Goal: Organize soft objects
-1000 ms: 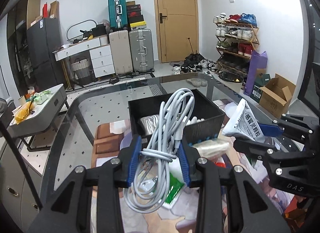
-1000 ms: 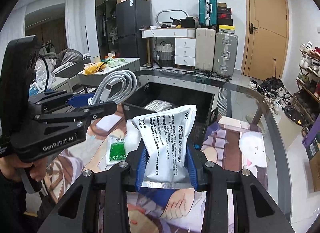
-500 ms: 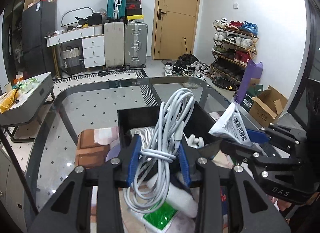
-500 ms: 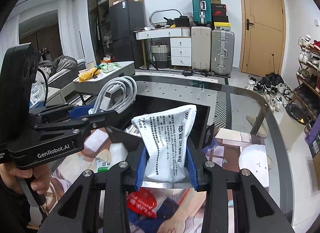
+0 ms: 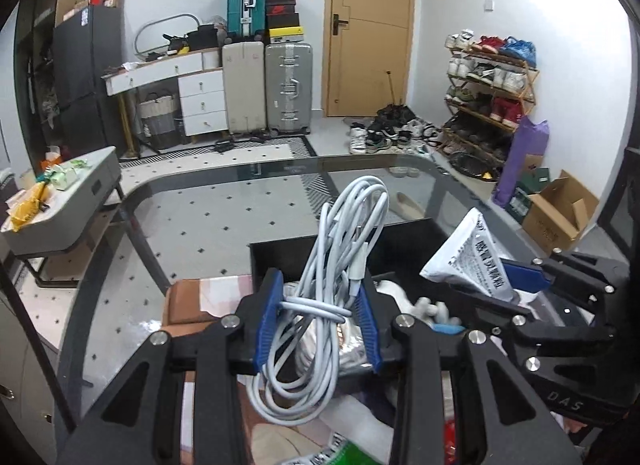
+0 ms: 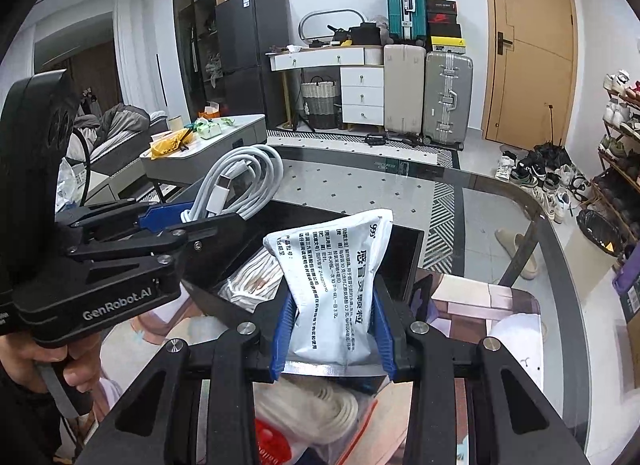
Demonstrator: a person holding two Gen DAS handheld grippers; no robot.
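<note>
Your left gripper (image 5: 318,327) points forward and downward, its blue pads (image 5: 267,319) clamped on a cable bundle (image 5: 340,249). Your right gripper (image 6: 331,331) sits just beside it at a similar downward tilt, pads pinching a white sachet (image 6: 332,285). Your left hand (image 6: 48,365) wraps the handle, one finger on the trigger.
</note>
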